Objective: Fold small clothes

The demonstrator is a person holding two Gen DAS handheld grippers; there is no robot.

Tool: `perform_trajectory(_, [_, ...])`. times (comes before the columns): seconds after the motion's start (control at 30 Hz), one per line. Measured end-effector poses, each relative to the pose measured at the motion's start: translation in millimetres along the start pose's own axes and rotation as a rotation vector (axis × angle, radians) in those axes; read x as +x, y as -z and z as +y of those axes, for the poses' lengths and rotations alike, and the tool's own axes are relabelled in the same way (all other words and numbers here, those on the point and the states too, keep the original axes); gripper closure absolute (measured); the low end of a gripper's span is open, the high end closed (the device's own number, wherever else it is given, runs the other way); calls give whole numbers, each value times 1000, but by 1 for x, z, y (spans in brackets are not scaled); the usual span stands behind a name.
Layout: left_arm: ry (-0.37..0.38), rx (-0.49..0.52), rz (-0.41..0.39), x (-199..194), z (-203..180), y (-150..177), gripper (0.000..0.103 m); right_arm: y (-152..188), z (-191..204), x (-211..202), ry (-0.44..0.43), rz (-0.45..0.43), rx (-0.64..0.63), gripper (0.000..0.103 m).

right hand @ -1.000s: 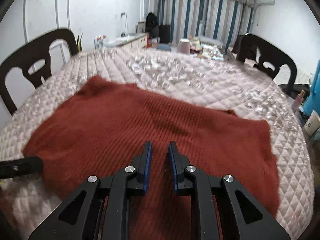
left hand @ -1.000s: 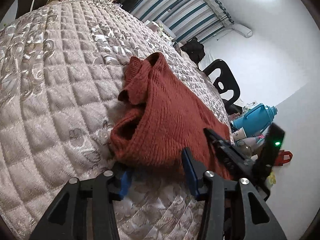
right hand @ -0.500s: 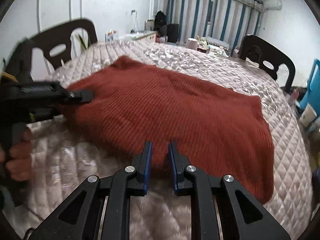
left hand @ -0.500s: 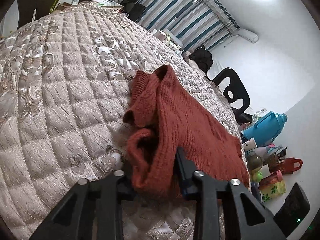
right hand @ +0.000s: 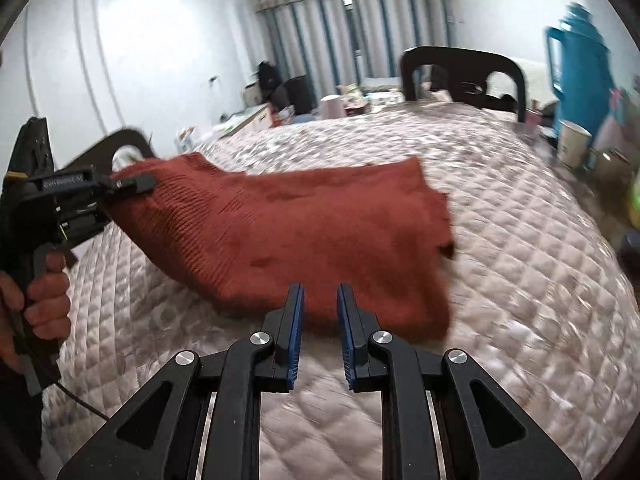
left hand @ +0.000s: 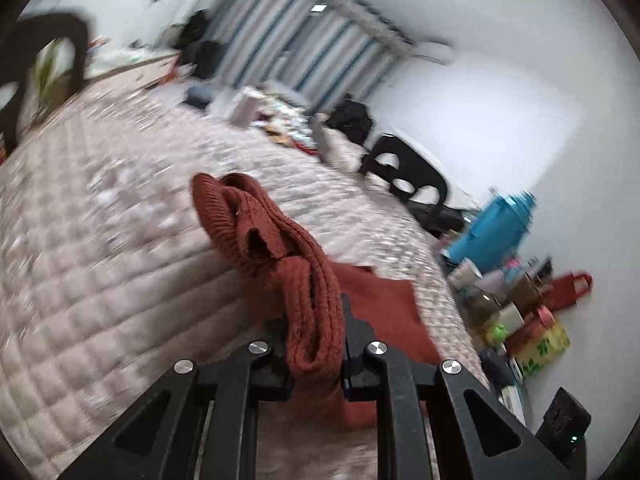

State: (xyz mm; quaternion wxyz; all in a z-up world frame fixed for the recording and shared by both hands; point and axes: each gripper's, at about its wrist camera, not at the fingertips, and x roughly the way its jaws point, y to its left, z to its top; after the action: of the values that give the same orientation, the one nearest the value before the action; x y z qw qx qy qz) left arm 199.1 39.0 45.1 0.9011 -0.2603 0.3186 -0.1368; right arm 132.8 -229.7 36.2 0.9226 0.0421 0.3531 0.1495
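You've got a quilted beige cover spread over the whole surface, diamond stitching all across it. A black chair sits at the far edge, with another dark chair off to the side. That big teal thermos stands near a paper cup. Striped blue-and-white curtains hang along the back wall, and a red bag sits among the clutter beside the thermos.

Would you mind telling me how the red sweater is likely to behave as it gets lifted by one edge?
Probably floppy: the sweater sags from the left tongs. Its bunched knit looks grippy, so slipping seems unlikely. The trailing part will likely drag over the quilt.
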Motion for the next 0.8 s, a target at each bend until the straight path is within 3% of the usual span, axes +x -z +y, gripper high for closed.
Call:
perform_trajectory(0.2, [110,213,79,34,-87,13,86,3,-43,-29,55,-48,112,85])
perform_trajectory(0.33, [179,327,211,75,-125,48,86,10,-66,-42,102,-66,166,86])
perform_trajectory(0.43, [182,357,321,108,-130,77,86,15,-81,-46,122,-59,199,86])
perform_trajectory(0.57, [222,376,320,100,-135,84,80,20,-92,-53,123,-66,217,86])
perform_trajectory(0.73, [324,324,304,64,-122,75,59,9,-93,-55,90,-91,211,85])
perform_trajectory(0.8, [326,312,267,51,-115,71,59,-2,-87,-53,70,-112,181,85])
